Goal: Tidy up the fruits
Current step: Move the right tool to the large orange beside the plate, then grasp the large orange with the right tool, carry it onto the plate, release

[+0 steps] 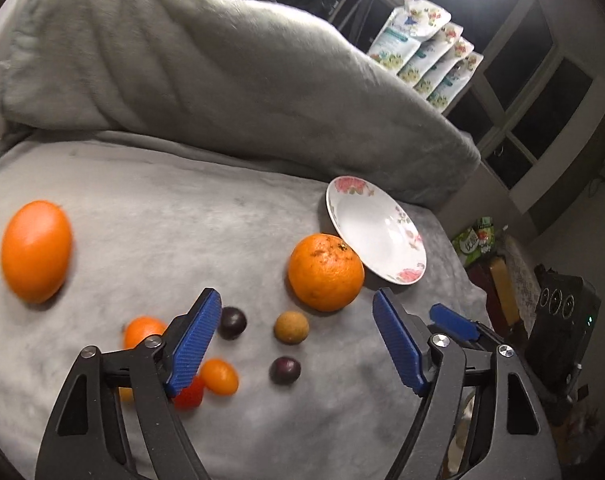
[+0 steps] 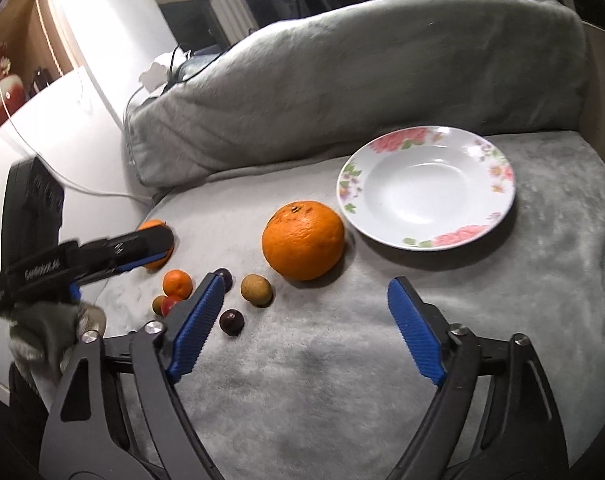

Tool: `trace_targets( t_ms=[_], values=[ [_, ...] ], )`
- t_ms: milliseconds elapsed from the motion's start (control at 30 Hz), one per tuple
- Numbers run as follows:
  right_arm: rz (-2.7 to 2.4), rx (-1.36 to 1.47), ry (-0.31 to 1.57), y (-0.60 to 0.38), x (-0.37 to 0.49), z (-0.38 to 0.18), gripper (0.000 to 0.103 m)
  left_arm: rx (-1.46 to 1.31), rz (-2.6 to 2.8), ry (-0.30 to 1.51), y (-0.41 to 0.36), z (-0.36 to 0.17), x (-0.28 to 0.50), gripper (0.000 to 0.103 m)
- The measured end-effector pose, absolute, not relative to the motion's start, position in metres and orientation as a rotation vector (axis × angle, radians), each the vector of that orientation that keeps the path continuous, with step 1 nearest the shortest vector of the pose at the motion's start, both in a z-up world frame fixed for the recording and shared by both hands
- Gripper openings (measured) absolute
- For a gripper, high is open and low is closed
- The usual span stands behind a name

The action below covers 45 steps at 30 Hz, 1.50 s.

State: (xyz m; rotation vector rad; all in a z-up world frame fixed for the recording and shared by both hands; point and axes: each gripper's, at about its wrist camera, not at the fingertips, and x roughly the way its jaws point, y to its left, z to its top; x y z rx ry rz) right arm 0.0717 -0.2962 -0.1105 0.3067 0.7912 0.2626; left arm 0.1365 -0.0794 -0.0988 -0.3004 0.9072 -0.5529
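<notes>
A big orange (image 1: pixel 325 272) (image 2: pixel 303 239) lies on the grey blanket beside an empty white flowered plate (image 1: pixel 382 236) (image 2: pixel 430 188). A second big orange (image 1: pixel 35 250) lies far left. Small fruits cluster nearby: a tan longan (image 1: pixel 291 327) (image 2: pixel 256 289), two dark plums (image 1: pixel 232 322) (image 1: pixel 285 369), small oranges (image 1: pixel 142 330) (image 1: pixel 219 376) and a red fruit (image 1: pixel 190 396). My left gripper (image 1: pixel 298 344) is open above the small fruits; it also shows in the right wrist view (image 2: pixel 118 254). My right gripper (image 2: pixel 308 324) is open and empty, below the big orange.
A grey cushion (image 1: pixel 222 68) (image 2: pixel 342 80) rises behind the fruits. Refill pouches (image 1: pixel 426 52) stand behind it. A black device (image 1: pixel 562 328) sits off the blanket's right edge. A white table with cables (image 2: pixel 62 140) lies at the left.
</notes>
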Motion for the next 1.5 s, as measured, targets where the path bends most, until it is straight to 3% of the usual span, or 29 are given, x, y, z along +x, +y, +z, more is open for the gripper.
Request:
trace_targets(
  t_ms=[367, 700, 900, 1033, 1133, 1500],
  values=[
    [0.306, 0.278, 0.852, -0.276, 0.105, -0.135, 0.066, -0.373, -0.623, 1.055, -0.104, -0.124, 0.186, 0.069],
    [0.308, 0.294, 0.87, -0.274, 0.122, -0.146, 0.065, -0.444, -0.665, 1.125, -0.113, -0.136, 0.204, 0.069],
    [0.308, 0.31, 0.885, -0.277, 0.128, -0.15, 0.063, -0.448, -0.67, 1.145, -0.116, -0.141, 0.205, 0.063],
    [0.31, 0.307, 0.891, -0.274, 0.134, -0.15, 0.062, -0.437, -0.673, 1.16, -0.118, -0.145, 0.206, 0.052],
    [0.315, 0.306, 0.899, -0.271, 0.138, -0.152, 0.056, -0.428, -0.679, 1.157, -0.121, -0.145, 0.206, 0.052],
    [0.308, 0.301, 0.893, -0.272, 0.137, -0.154, 0.053, -0.383, -0.662, 1.133, -0.125, -0.139, 0.2, 0.049]
  ],
)
